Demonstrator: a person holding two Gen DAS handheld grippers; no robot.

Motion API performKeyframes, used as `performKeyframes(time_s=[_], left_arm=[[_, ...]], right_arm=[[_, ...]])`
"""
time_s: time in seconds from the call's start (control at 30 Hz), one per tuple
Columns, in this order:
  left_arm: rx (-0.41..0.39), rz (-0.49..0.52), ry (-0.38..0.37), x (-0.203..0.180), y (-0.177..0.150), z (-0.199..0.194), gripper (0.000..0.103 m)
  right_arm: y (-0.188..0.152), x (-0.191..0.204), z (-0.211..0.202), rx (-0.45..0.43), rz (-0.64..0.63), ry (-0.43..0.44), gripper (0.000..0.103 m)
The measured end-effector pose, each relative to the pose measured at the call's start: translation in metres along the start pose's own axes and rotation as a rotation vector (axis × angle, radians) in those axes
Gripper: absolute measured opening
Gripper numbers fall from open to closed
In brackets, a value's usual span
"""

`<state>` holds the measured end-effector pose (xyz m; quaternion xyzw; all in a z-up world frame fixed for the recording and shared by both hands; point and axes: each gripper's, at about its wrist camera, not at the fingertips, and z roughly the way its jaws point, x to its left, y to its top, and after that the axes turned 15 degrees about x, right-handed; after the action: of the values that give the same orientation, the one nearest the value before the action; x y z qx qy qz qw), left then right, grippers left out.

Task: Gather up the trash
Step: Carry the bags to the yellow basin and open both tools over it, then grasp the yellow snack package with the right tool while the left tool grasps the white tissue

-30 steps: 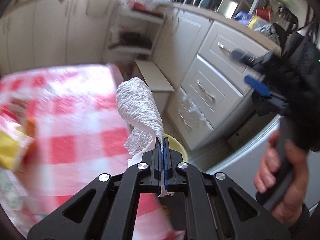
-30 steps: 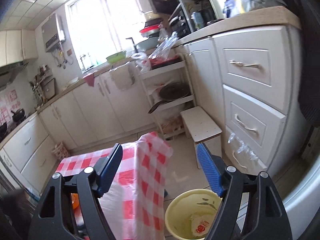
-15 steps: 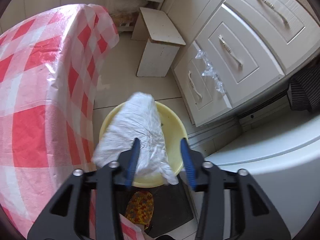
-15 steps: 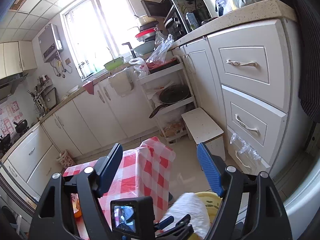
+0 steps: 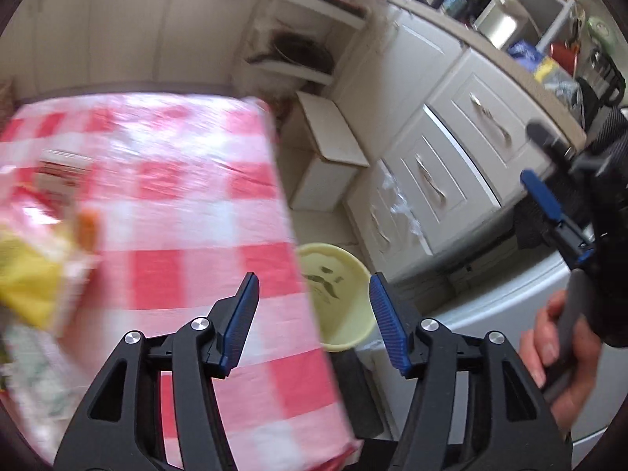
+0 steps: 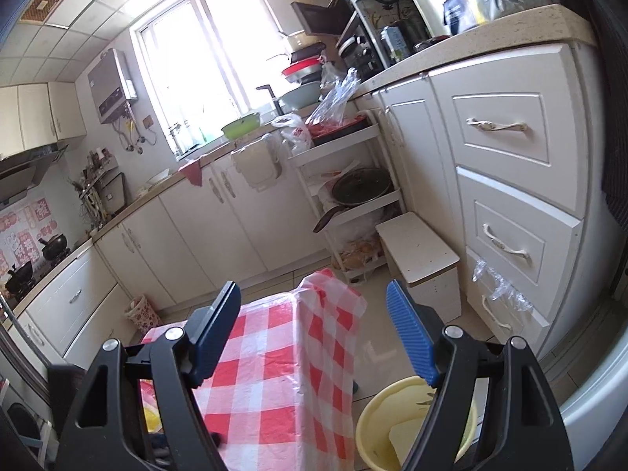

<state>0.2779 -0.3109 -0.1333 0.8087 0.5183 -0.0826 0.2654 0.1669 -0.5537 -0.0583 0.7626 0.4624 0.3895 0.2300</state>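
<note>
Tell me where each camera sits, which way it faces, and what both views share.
Left wrist: rides the left gripper, jaws opening with nothing between them, angled down over the checked table toward the yellow bin; the right gripper and a hand show.
Right wrist: rides the right gripper, open, facing the window; only its own fingers show.
Shared: table, bin, white stool, drawers.

Black left tongs [image 5: 314, 316], blue ribbed pads [image 5: 386, 324], silver screws, black sleeve [image 5: 612, 235]
</note>
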Motion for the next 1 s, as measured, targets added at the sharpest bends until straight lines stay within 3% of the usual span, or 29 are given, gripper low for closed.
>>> performKeyframes(time_s=[0.2, 0.37, 0.5, 0.7, 1.0], left_arm=[[-0.183, -0.146, 0.153, 0.091, -0.03, -0.101, 0.066], [-0.257, -0.336, 0.212, 0.171, -0.06, -0.138, 0.068], [-0.237, -0.447, 0.2, 0.211, -0.075, -0.138, 0.068], [-0.217, -0.396, 0.274, 0.216, -0.083, -0.137, 0.068], [-0.153, -0.495, 0.241, 0.255, -0.095, -0.136, 0.068]], right_arm=[[-0.012, 0.044, 0.021, 0.079, -0.075, 0.079, 0.074], [-0.03, 0.096, 0.033, 0.147, -0.172, 0.15, 0.074], [-0.051, 0.143, 0.049, 0.206, -0.29, 0.166, 0.074], [-0.092, 0.202, 0.083, 0.326, -0.471, 0.176, 0.075], [-0.145, 0.264, 0.114, 0.422, -0.723, 0.17, 0.078]])
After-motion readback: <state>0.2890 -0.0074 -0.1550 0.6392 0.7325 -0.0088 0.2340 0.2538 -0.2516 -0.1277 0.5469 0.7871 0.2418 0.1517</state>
